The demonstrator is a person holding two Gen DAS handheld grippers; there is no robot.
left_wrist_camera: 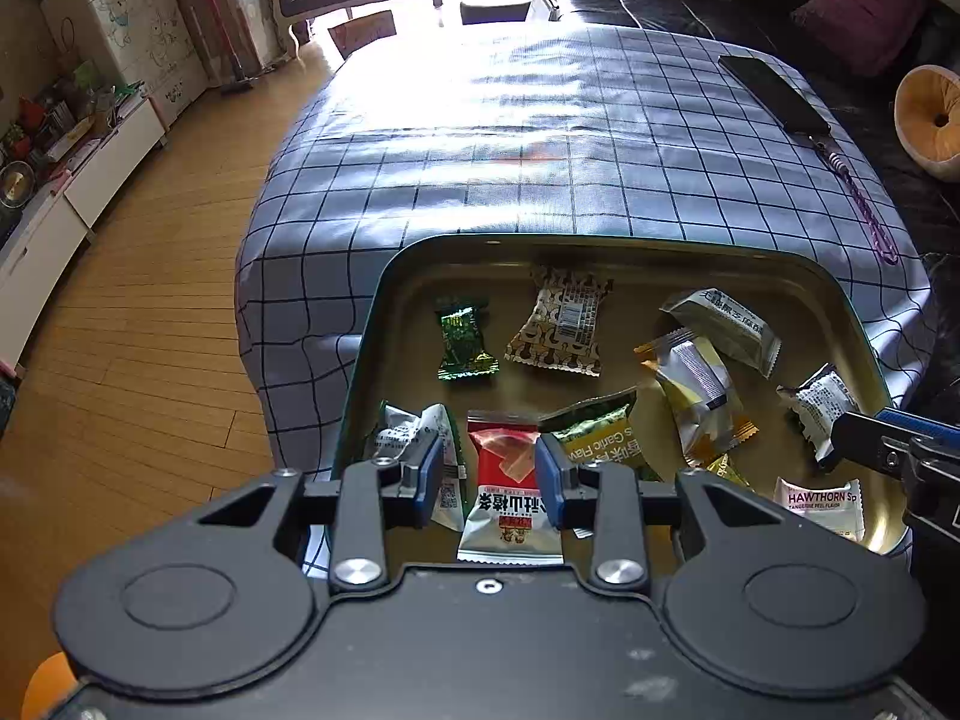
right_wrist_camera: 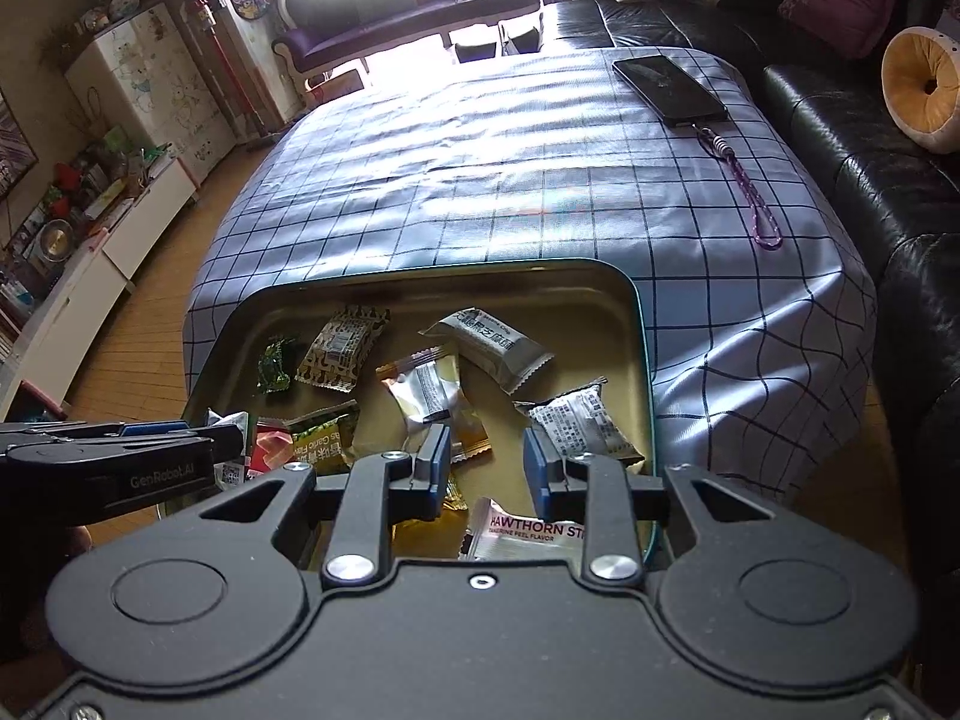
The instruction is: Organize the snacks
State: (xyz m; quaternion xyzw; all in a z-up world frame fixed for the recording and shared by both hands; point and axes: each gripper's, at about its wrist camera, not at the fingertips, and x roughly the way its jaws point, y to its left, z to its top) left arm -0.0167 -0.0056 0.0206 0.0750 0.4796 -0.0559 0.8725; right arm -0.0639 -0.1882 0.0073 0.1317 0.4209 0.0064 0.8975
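Wrapped snacks lie scattered in a shallow gold metal tray with a teal rim [left_wrist_camera: 384, 276] at the near end of a table under a white cloth with a dark grid [left_wrist_camera: 540, 168]. Nearest, the left gripper [left_wrist_camera: 489, 474] hovers with fingers spread on either side of a red-and-white sachet [left_wrist_camera: 504, 504], not pressing it. The right gripper [right_wrist_camera: 486, 468] hangs with fingers apart above a white hawthorn packet [right_wrist_camera: 522, 531], holding nothing. Further in lie a green foil candy [left_wrist_camera: 465, 339] and a brown patterned packet [left_wrist_camera: 561, 324]. Far off, a black phone [right_wrist_camera: 669, 87] rests on the cloth.
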